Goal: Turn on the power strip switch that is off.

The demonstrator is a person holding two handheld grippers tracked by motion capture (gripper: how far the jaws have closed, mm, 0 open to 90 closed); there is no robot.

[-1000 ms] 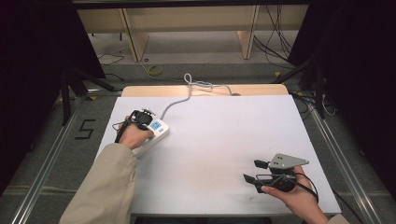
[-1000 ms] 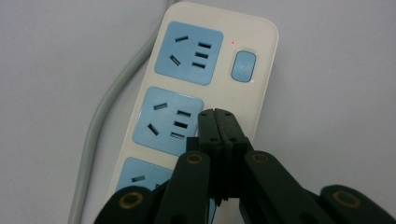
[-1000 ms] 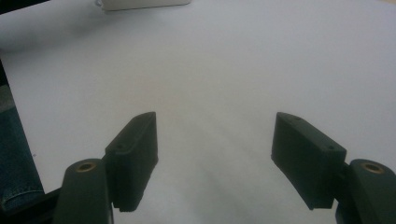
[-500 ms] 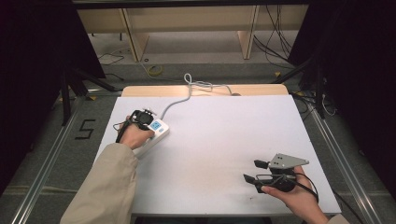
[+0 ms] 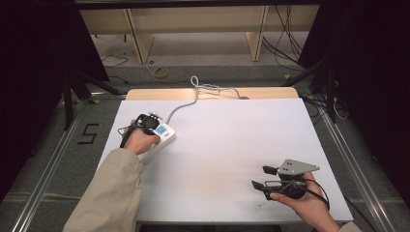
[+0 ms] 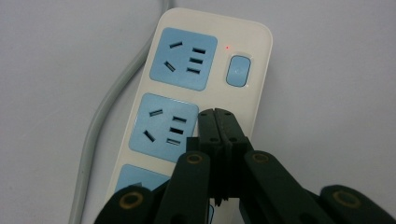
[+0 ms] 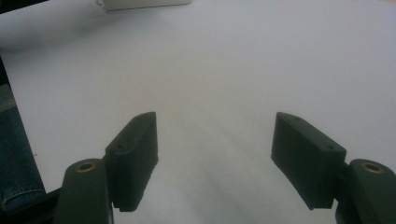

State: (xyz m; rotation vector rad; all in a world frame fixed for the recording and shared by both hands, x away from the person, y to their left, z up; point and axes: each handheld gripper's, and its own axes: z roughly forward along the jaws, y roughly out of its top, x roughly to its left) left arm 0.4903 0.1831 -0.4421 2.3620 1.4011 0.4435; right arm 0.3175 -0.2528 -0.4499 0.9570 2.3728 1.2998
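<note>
Two grippers, one power strip (image 6: 187, 102) at the table's (image 5: 232, 145) left edge.
Left gripper (image 6: 216, 122), jaws pressed together, tips over the strip's switch side (long axis running away); right gripper (image 7: 215, 154) gapes empty, well apart.

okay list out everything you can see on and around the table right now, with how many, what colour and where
power strip: 1, cream with pale blue socket faces and a blue switch, left side of the table under the left gripper; a small red light shows by the switch
power strip cord: 1, light grey, runs from the strip to the far edge of the table
table: 1, white top with a wooden strip along the far edge
floor marking "5": 1, black, on the floor left of the table
left gripper: 1, black, jaws together, tips over the strip beside the second socket
right gripper: 1, black with a grey plate, jaws apart, near right of the table
</note>
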